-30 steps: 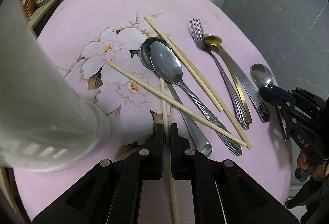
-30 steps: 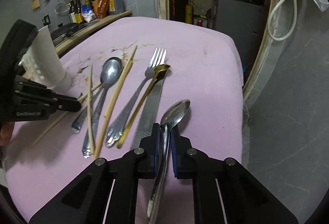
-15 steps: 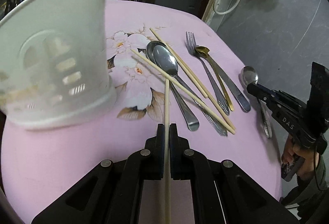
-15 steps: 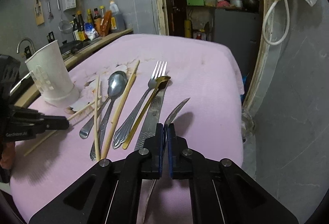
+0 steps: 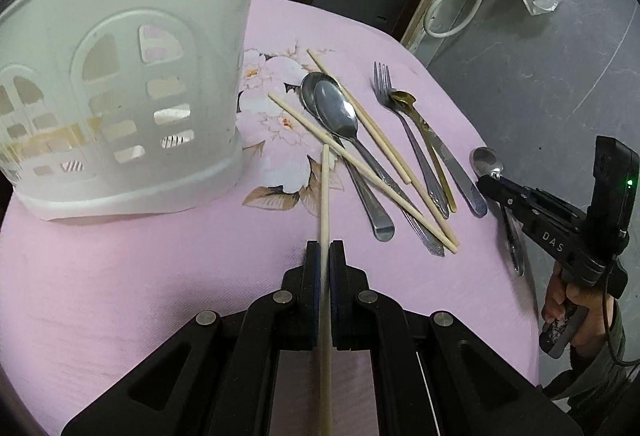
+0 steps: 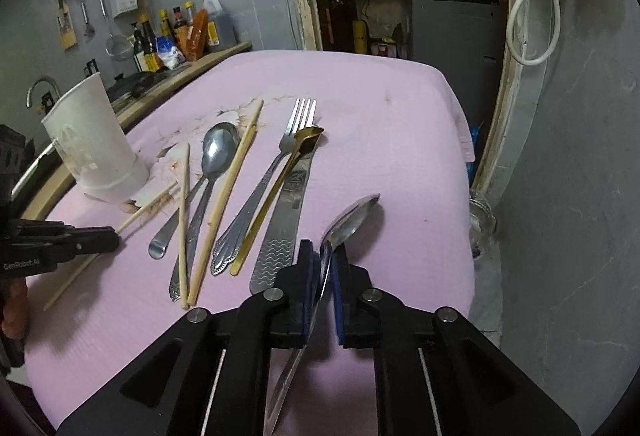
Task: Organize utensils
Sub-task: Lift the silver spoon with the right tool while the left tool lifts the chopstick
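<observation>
now both tongs are loaded: left tongs clamp a chopstick, right tongs pinch a spoon, both lifted off the desk. likely next: tip each upright into the white holder.

Pink table w/ white holder, cutlery, chopsticks.

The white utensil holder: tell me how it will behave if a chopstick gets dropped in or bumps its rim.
The white utensil holder looks like thin, perforated plastic, so it is probably light and may slide on the pink cloth. It stands tall, widening toward the rim, so a sideways knock from the chopstick in the left gripper could tip it. Lowering straight in seems safer.
</observation>
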